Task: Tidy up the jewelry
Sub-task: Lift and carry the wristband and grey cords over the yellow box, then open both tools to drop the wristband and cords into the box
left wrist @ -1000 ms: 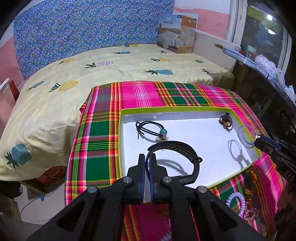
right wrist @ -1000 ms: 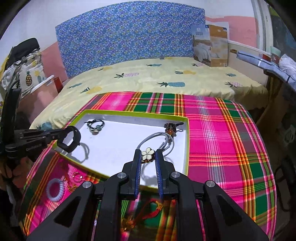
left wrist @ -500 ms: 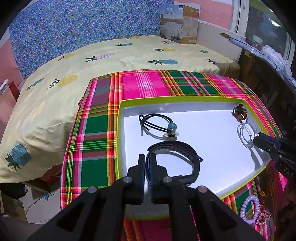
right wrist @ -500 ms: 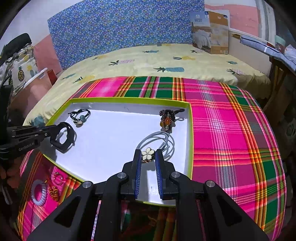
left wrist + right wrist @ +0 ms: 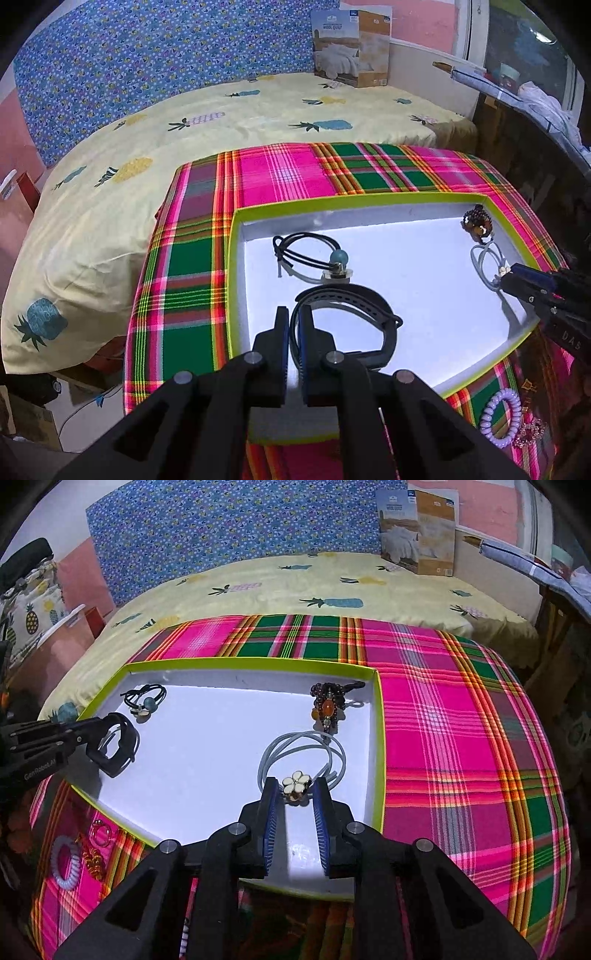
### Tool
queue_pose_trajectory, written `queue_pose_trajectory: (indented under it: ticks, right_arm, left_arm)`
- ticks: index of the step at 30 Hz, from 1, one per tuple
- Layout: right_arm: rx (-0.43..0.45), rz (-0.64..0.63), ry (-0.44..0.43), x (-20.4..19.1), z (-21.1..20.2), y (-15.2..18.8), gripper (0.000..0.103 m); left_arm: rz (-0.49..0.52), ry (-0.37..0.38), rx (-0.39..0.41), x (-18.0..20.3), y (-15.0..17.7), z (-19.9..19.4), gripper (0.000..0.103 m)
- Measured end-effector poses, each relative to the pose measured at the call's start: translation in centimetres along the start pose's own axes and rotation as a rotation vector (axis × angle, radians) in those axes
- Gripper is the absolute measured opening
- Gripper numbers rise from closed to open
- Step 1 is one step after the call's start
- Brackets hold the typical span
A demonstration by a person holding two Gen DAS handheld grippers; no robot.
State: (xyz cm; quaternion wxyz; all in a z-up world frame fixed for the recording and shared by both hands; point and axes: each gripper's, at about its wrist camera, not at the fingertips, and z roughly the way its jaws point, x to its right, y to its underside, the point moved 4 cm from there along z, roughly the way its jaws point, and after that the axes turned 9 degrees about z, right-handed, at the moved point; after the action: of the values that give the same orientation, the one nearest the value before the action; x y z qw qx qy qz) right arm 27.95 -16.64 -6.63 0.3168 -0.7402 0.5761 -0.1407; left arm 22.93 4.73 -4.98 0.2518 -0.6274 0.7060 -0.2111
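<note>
Right gripper (image 5: 294, 794) opening, pads drawing clear of the flower charm (image 5: 295, 783) on the grey cord hair tie (image 5: 301, 755), which lies near the right wall of the green-rimmed tray (image 5: 377, 738). Left gripper (image 5: 291, 325) pinched on the black strap bracelet (image 5: 354, 314), low over the tray's left side, not yet let go. Already in the tray: black bead hair tie (image 5: 314, 254) at the far left, brown beaded charm (image 5: 327, 709) at the far right. Left outside, on the plaid cloth (image 5: 461, 738) by the near-left rim: lilac spiral hair tie (image 5: 500, 417) and small gold and pink trinkets (image 5: 94, 849).
</note>
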Motion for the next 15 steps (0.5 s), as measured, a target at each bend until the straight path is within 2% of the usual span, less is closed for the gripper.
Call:
queue_pose_trajectory:
  ticks: [4, 6, 15]
  right_arm:
    - [0.011, 0.000, -0.001, -0.1, -0.7, 0.0, 0.025]
    - [0.021, -0.003, -0.004, -0.4, -1.3, 0.0, 0.025]
    - [0.086, 0.000, -0.027, -1.1, -6.1, 1.4, 0.025]
  left_arm:
    - [-0.009, 0.016, 0.017, 0.0, -0.1, -0.8, 0.008]
    - [-0.016, 0.023, 0.027, -0.1, 0.0, -1.3, 0.013]
    - [-0.028, 0.051, 0.079, 0.7, 1.6, -5.1, 0.017]
